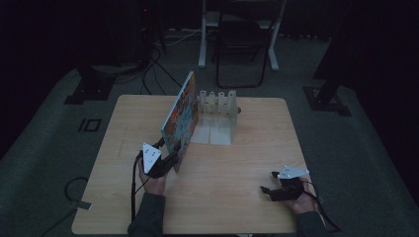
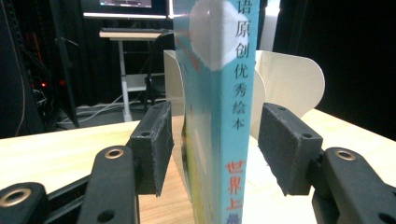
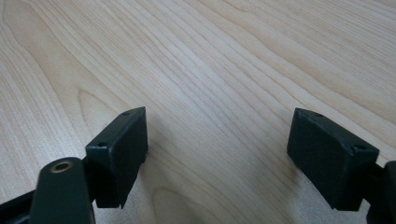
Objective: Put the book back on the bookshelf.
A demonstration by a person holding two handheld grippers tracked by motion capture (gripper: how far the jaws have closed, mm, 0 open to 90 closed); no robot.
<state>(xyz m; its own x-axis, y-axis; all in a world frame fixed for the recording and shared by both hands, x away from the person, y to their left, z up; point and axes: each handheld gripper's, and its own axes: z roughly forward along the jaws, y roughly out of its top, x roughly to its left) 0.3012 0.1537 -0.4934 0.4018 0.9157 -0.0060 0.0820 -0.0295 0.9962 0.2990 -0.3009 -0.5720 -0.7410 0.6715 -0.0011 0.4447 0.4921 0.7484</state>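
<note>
Left claw (image 2: pixel 215 154) pads stand off the picture book (image 2: pixel 219 116), upright at the worktop's (image 1: pixel 247 148) centre, white rack (image 1: pixel 217 116) at its 2 o'clock; racking remains; right claw (image 1: pixel 276 187) open, idle.

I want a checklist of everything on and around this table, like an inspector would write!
Surface: pale wooden table, bare wood grain under the right gripper.
Job's things: colourful picture book standing on edge, tilted, its blue spine between the left gripper's pads; white book rack behind it.
Clutter: nothing seen on the table.
Grippers: left gripper open, pads either side of the book with gaps showing, not pressing; right gripper open, nothing between its pads, held low near the table's right edge.
Cables: one trails from the left gripper; more lie on the floor behind.
Surroundings: dark room, folding chair, white desk legs.
</note>
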